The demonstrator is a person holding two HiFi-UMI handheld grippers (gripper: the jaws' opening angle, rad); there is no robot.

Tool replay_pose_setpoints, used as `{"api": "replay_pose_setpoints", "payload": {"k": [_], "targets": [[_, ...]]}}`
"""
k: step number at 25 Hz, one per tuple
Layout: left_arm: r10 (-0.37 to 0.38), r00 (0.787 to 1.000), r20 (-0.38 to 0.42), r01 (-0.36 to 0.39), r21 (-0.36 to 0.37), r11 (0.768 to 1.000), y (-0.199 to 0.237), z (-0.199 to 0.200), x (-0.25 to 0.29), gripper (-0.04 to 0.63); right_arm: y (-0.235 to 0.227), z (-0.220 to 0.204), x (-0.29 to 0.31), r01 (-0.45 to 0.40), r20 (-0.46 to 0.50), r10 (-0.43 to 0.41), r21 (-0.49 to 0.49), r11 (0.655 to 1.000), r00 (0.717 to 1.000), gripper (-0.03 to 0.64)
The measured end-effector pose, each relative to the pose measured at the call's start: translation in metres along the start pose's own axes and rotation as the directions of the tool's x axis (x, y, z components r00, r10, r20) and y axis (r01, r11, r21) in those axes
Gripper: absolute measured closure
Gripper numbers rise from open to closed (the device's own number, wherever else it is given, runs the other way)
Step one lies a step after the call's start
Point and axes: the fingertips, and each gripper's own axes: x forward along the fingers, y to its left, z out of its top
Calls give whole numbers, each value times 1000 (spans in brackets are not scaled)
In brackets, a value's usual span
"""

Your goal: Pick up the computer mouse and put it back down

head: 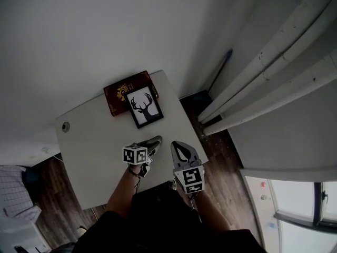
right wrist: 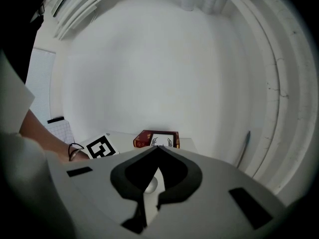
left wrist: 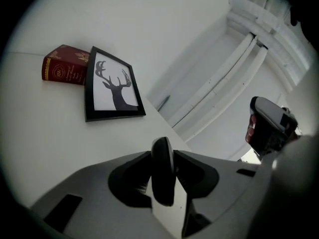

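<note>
White desk (head: pixel 89 152); left gripper view alone shows mouse (left wrist: pixel 162 176) between fingers (left wrist: pixel 200 172)

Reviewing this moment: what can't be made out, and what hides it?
Computer mouse: left gripper view; jaws of the left gripper cover its sides, so contact with the table is unreadable; head view, the gripper covers it.
Red book title: head view, too small, partly under the framed picture.
Pale round thing: right gripper view, mostly behind the shut right gripper.
</note>
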Motion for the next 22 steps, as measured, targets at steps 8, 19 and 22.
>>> {"api": "replay_pose_setpoints", "payload": {"k": [8, 19, 22], "targets": [[36, 999, -33, -36, 4, 999, 11, -2, 1, 463, -1, -10, 8, -13, -19, 14, 13, 1000, 1000, 597], [120, 991, -65, -113, 98, 989, 17, -3, 5, 460, -5, -12, 15, -22, -20, 22, 25, 999, 1000, 597], [145, 988, -61, -137, 122, 983, 17, -2, 5, 460, -5, -13, 16, -25, -25, 26, 23, 999, 999, 597]]}}
